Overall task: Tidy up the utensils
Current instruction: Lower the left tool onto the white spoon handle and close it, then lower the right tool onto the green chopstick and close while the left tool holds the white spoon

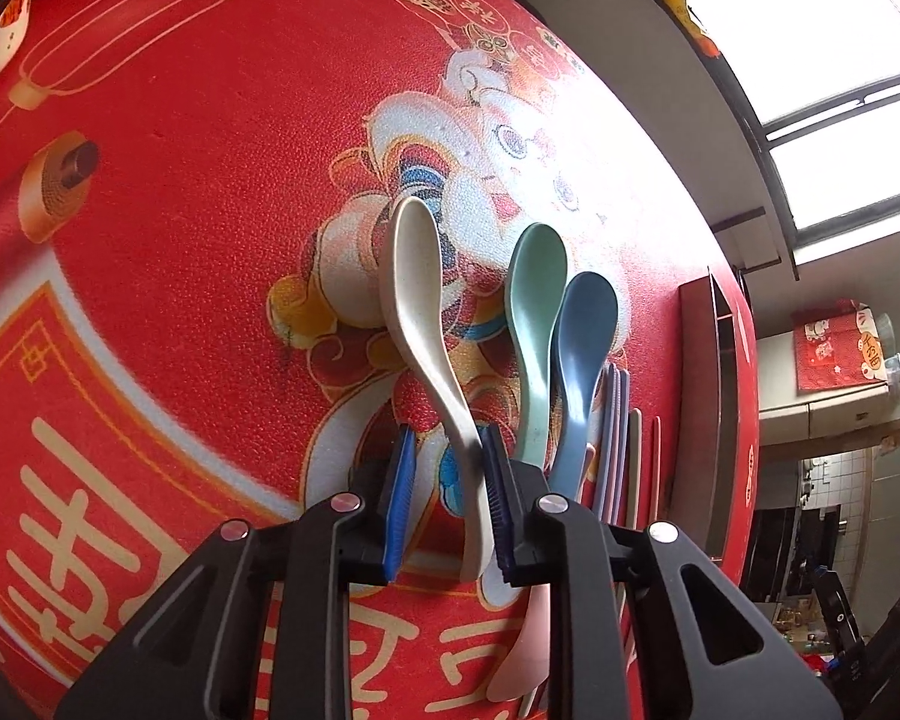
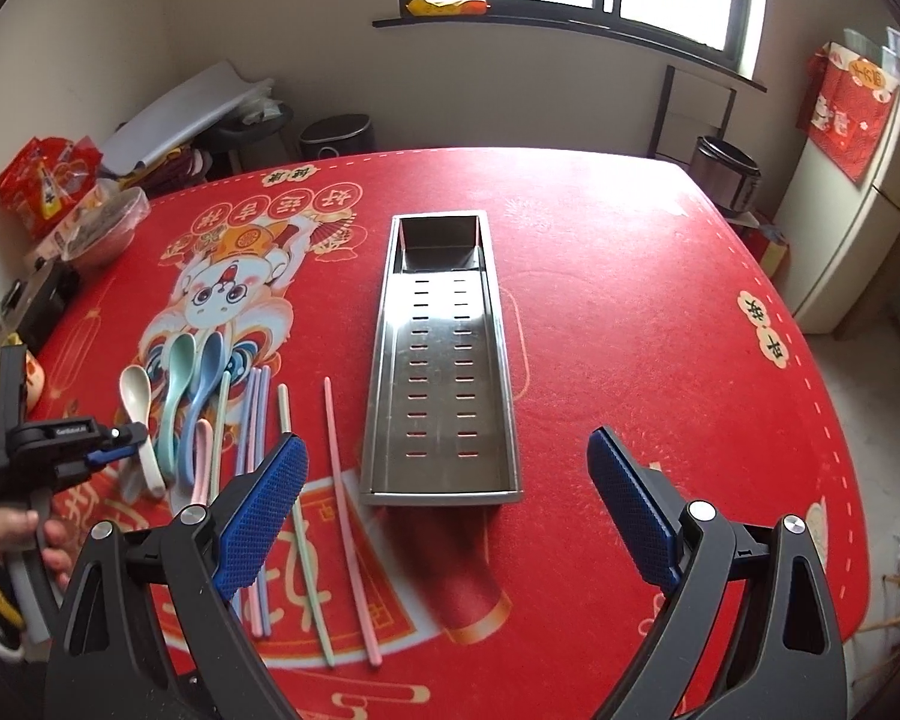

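My left gripper (image 1: 447, 444) points down at the red tablecloth. The cream spoon (image 1: 417, 294) has its handle between the blue pads. The handle leans on the right pad, and a gap shows at the left pad. Beside it lie a green spoon (image 1: 534, 324), a blue spoon (image 1: 582, 348) and a pink spoon (image 1: 525, 654). The right wrist view shows the left gripper (image 2: 129, 441) over the cream spoon (image 2: 135, 396). Several pastel chopsticks (image 2: 345, 510) lie beside the steel slotted tray (image 2: 438, 492). My right gripper (image 2: 447, 441) stands wide open near the tray's front end with nothing between its fingers.
A person's hand (image 2: 12, 534) holds the left gripper at the left edge. A covered bowl (image 2: 105, 228) and snack bags (image 2: 48, 180) sit at the table's far left corner. A white patterned bowl (image 1: 6, 24) is at the top left. A cooker (image 2: 723, 174) and fridge (image 2: 858, 210) stand beyond the table.
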Demonstrator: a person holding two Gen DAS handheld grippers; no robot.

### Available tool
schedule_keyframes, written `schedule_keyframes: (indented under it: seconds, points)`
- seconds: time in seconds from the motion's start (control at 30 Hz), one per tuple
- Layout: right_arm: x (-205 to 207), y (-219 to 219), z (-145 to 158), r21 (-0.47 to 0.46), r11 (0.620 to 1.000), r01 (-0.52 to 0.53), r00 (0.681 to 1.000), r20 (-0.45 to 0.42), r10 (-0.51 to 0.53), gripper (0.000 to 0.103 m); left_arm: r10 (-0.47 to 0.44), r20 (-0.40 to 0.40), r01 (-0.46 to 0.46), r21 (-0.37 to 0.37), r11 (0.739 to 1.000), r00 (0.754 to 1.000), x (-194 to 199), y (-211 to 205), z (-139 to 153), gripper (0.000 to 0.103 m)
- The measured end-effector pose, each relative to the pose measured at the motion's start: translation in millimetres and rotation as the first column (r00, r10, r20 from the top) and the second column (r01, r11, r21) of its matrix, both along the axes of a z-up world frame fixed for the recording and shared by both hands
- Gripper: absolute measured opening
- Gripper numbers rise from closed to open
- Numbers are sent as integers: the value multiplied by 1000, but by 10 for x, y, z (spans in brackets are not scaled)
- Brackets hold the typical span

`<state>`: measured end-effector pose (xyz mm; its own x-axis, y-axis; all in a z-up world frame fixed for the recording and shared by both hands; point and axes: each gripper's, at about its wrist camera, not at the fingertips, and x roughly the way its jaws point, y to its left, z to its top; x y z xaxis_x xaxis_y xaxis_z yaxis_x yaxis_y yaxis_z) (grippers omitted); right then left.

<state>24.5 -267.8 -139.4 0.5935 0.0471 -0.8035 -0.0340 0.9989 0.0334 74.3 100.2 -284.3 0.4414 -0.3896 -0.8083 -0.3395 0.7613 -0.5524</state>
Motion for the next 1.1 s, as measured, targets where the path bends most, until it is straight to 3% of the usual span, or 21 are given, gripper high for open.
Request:
schedule_keyframes:
  seconds: [0.2,0.37,0.77,0.83,0.97,1.1]
  points:
    - [-39,-64,17,5,1000,19,1000,4,-19,91,-40,-1,40,9,999,999,52,-109,-19,11]
    - [-43,-49,11,22,1000,-11,1000,1,11,91,-90,-11,91,84,992,996,50,-211,31,6]
    - [78,191,-158,140,981,-136,989,-45,143,90,-143,-51,150,203,968,988,-217,-116,74,6]
    - [117,266,-217,138,977,-160,983,-69,171,70,-146,-57,155,221,963,988,-295,-90,70,6]
    - [173,465,-345,120,967,-226,965,-108,239,63,-143,-65,154,234,960,988,-390,-48,53,7]
    - [189,708,-514,83,947,-309,937,-145,318,43,-147,-56,156,235,959,988,-441,-32,43,7]
